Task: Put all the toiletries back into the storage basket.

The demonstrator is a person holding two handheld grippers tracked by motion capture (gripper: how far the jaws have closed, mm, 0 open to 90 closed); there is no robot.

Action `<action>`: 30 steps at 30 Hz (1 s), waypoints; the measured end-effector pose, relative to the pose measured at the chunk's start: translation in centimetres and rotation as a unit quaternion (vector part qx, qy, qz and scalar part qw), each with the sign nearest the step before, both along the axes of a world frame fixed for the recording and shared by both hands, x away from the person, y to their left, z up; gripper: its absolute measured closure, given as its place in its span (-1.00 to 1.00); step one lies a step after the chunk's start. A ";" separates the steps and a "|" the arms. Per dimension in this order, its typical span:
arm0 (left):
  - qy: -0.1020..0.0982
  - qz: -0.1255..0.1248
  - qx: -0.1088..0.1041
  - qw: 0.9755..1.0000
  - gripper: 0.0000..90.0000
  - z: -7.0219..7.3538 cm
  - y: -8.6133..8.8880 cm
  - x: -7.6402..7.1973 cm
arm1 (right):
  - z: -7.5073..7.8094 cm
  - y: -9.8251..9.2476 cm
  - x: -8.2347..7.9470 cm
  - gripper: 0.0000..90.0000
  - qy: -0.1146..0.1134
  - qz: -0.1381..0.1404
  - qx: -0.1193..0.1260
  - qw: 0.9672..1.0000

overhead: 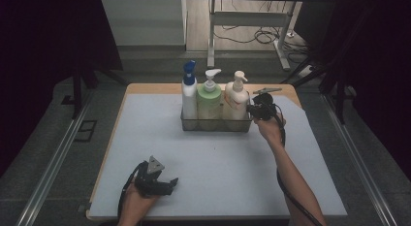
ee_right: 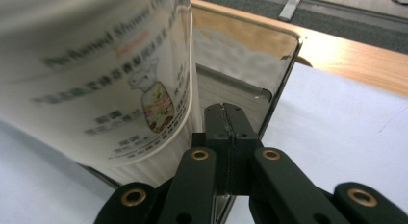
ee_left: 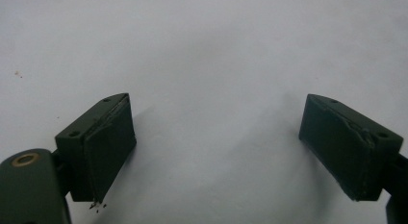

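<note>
A clear rectangular container (overhead: 215, 125) stands at the back middle of the white mat (overhead: 218, 163). It holds three upright pump bottles: a blue-capped white one (overhead: 189, 97), a green one (overhead: 209, 102) and a cream one (overhead: 236, 100). My right gripper (overhead: 251, 111) is at the container's right end. In the right gripper view its jaws (ee_right: 226, 120) are shut on the container's clear end wall (ee_right: 240, 65), with the cream bottle (ee_right: 96, 75) just inside. My left gripper (overhead: 169, 182) rests near the mat's front left, open (ee_left: 216, 147), with only bare mat between its pads.
The mat covers a wooden table whose edge (overhead: 155, 88) shows behind the container. Metal rails (overhead: 53, 158) run along both sides of the table. A desk frame with cables (overhead: 252, 27) stands on the floor beyond.
</note>
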State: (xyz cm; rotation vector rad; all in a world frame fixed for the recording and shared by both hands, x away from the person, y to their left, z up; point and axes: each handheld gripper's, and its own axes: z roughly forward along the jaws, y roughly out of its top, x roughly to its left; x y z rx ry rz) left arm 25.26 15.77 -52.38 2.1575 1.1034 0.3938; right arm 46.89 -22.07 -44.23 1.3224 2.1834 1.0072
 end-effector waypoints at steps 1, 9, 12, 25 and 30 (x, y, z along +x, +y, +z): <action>0.001 -0.001 0.003 1.000 -0.73 0.0 0.0 0.0 | -0.2 0.0 0.1 0.99 0.003 -0.001 -0.001 1.000; 0.001 0.000 0.001 1.000 -0.74 0.0 0.0 0.0 | -1.4 0.1 0.7 0.99 0.016 -0.002 0.005 1.000; 0.001 -0.001 0.001 1.000 -0.74 0.0 0.0 0.0 | -1.7 0.2 0.7 0.99 0.018 -0.003 0.005 1.000; 0.001 0.000 0.001 1.000 -0.74 0.0 0.0 0.0 | -2.3 0.8 0.6 0.99 0.027 0.007 0.005 1.000; 0.001 0.000 0.002 1.000 -0.73 0.0 0.0 0.0 | -2.4 1.2 0.6 0.99 0.030 0.011 0.007 0.999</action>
